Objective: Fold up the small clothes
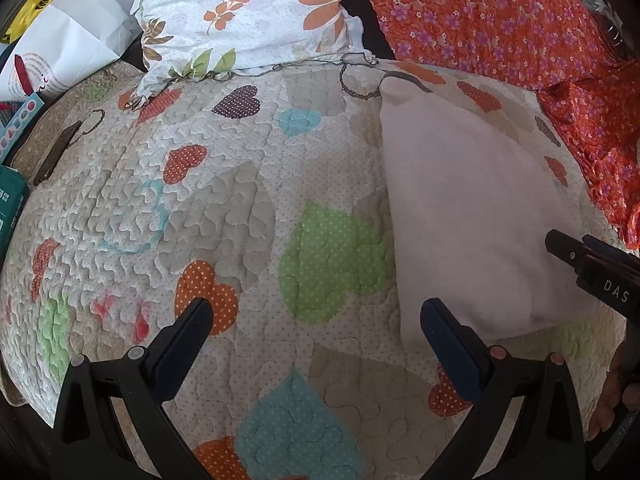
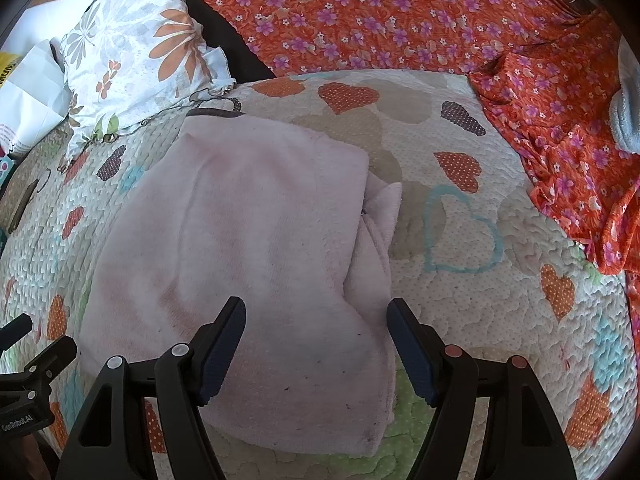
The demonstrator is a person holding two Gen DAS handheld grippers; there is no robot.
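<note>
A pale pink fleece garment [image 2: 248, 240] lies folded on the heart-patterned quilt [image 2: 460, 280]; a small flap sticks out at its right edge. It also shows at the right of the left wrist view [image 1: 472, 216]. My right gripper [image 2: 316, 332] is open and empty, just above the garment's near right part. My left gripper [image 1: 316, 332] is open and empty over bare quilt [image 1: 200, 220], left of the garment. The right gripper's fingers [image 1: 568, 252] reach over the garment's right side in the left wrist view.
A floral white pillow [image 1: 244, 16] lies at the back. Orange flowered fabric [image 2: 400, 16] covers the back and right. White paper bags [image 1: 68, 40] and boxes [image 1: 12, 200] stand at the far left. A grey item [image 2: 626, 112] is at the right edge.
</note>
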